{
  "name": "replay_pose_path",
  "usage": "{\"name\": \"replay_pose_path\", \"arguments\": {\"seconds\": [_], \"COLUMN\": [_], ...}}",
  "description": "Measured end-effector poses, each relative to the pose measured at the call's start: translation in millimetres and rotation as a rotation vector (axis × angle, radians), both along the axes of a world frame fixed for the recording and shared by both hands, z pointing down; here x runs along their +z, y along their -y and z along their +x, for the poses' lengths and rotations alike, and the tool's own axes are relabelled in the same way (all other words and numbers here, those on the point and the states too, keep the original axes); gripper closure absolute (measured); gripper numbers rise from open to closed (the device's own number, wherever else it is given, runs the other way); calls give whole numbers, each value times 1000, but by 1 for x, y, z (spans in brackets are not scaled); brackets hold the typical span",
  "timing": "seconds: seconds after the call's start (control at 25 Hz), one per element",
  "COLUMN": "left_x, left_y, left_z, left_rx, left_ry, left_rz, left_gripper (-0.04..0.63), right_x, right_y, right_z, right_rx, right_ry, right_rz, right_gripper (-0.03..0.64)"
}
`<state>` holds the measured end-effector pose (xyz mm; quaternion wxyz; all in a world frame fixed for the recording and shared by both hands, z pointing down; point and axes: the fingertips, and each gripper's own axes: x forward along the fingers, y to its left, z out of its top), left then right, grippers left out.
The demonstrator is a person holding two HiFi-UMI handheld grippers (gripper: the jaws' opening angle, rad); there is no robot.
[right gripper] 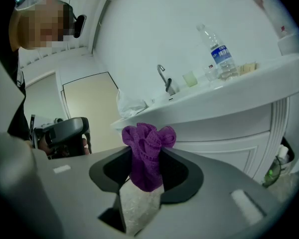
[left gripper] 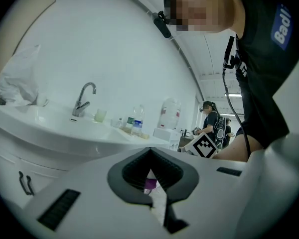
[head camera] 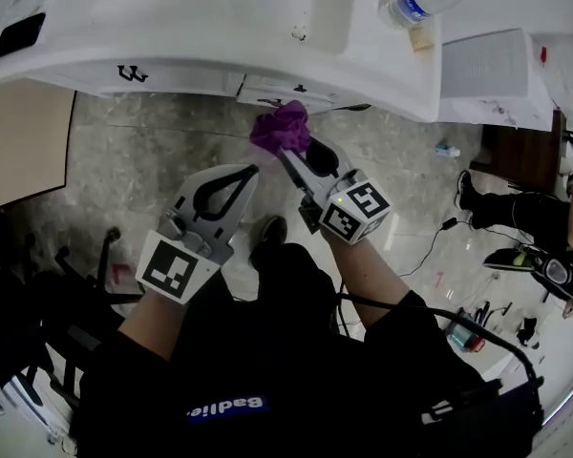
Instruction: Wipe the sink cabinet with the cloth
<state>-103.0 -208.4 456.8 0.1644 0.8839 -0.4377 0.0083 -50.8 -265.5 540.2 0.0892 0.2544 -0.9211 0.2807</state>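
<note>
Low at left, my left gripper (head camera: 251, 171) idles, fingers drawn together on nothing. Right of it, my right gripper (head camera: 291, 153) has fingers pinching the bunched purple cloth (head camera: 280, 127), near the white sink cabinet (head camera: 267, 91) front. No contact evident; wiping likely all left.

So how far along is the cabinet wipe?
Done: the cloth is picked up, bunched in the right claw. In hand: it is held near the cabinet front, under the sink rim; contact is not clear. Left: the wiping itself, as far as shows. The left claw is shut and empty.
</note>
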Motion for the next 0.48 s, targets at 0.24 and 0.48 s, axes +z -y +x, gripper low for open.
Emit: {"name": "replay_pose_path", "arguments": {"seconds": [0.24, 0.48], "left_x": [63, 131], "left_y": [26, 39], "left_z": [1, 7], "left_rx": [-26, -13], "left_ry": [73, 78], "left_rz": [72, 136], "left_gripper": [594, 594], "right_x": [56, 100], "right_y": [34, 58], "right_z": [-8, -19], "right_rx": [-15, -22], "right_ry": [26, 40], "right_rz": [17, 81], "right_gripper": [462, 462]}}
